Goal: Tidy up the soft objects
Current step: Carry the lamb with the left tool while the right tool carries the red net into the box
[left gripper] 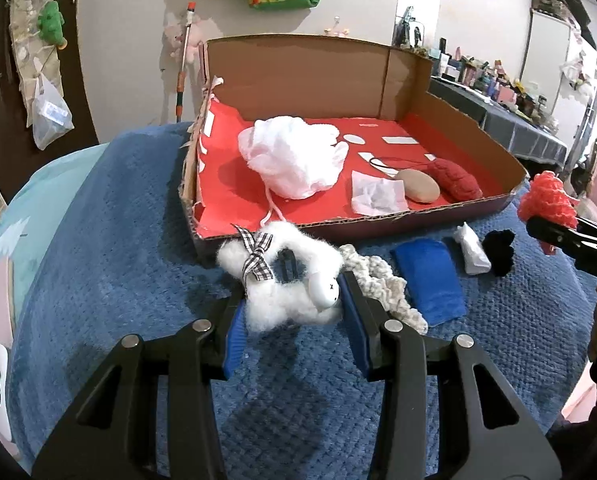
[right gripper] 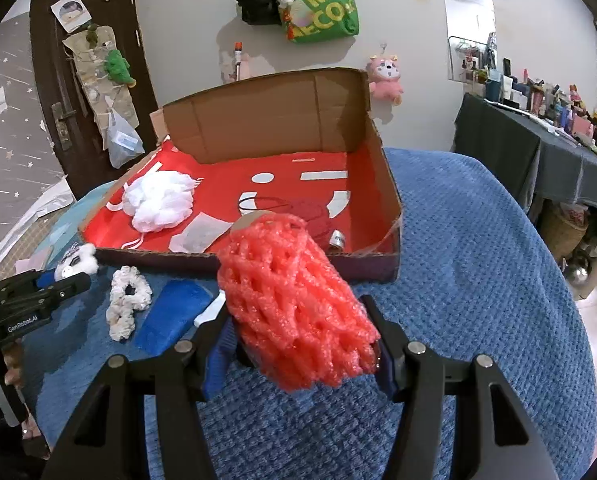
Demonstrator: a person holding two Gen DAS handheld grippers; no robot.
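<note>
Two handheld grippers are each carrying a soft item toward a shallow brown cardboard box with a red lining (left gripper: 458,120), which is sitting on a blue textured blanket (left gripper: 118,260). The left gripper (left gripper: 294,300) is pinching a fluffy white plush toy with a black-and-white checked ribbon (left gripper: 282,280) between its blue pads, holding it just in front of the box's near wall. The right gripper (right gripper: 306,344) is pressing its jaws against a coral-red foam mesh sleeve (right gripper: 294,304), also close to the box's front edge. The step in hand appears to be the carry after pickup; the next move likely calls for bringing each item over the low front wall to a bare patch of red lining before letting go. Already lying inside the box are a white mesh bath puff (left gripper: 294,160), a flat white packet (left gripper: 378,196), a tan oval sponge (left gripper: 418,190) and a dark red knitted piece (left gripper: 458,182). Waiting on the blanket near the box are a cream crocheted scrunchie (right gripper: 126,304), a folded blue cloth (left gripper: 428,280), a small white bundle (left gripper: 472,254) and a black fuzzy item (left gripper: 500,250).
</note>
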